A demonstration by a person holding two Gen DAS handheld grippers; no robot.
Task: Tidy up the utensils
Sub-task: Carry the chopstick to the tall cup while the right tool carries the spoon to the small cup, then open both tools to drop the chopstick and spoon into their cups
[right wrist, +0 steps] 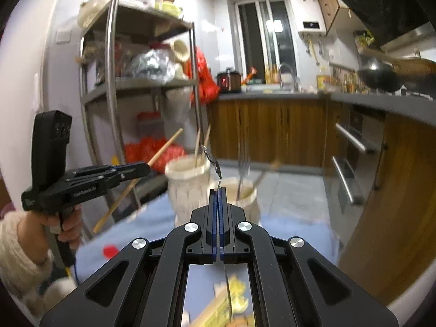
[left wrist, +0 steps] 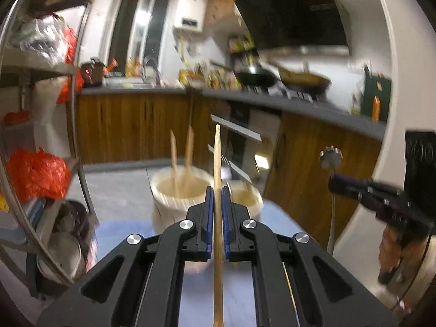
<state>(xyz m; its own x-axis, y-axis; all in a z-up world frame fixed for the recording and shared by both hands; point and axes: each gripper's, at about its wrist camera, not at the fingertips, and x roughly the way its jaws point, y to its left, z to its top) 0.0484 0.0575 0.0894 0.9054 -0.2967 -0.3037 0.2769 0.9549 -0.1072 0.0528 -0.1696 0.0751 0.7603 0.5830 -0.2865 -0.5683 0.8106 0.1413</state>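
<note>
Left gripper (left wrist: 217, 190) — black, blue pads, clamped on a wooden chopstick (left wrist: 217, 158). The stick runs between the pads and juts past the tips; seen from the right, it slants across the grip, thin end low. White lettering on the gripper's side reads something like "GenRobot.AI", though it is small and blurred.

Right gripper (right wrist: 218, 190) — same make, closed on a thin metal utensil (right wrist: 227, 288). Its handle passes back under the pads; a dark twisted end (right wrist: 211, 158) shows ahead of the tips. In the left view the same piece hangs down from the gripper with a round knurled cap (left wrist: 330, 158) on top. What sort of utensil it is I cannot tell.

Hand (right wrist: 65, 226) in a cream knitted sleeve (right wrist: 21, 248) holds the left gripper's handle.

Two pale holders stand side by side on a blue table (right wrist: 152, 223), ahead of both grippers:
- left holder (right wrist: 188, 185) — two chopsticks (right wrist: 201, 147) upright in it
- right holder (right wrist: 245, 199) — a fork (right wrist: 241, 169) and another blurred piece.

Red cap (right wrist: 110, 251) on the table, near the edge.

Backdrop — metal rack (right wrist: 111, 81), wooden cabinets (right wrist: 267, 130), two woks (right wrist: 378, 77) on the stove.
</note>
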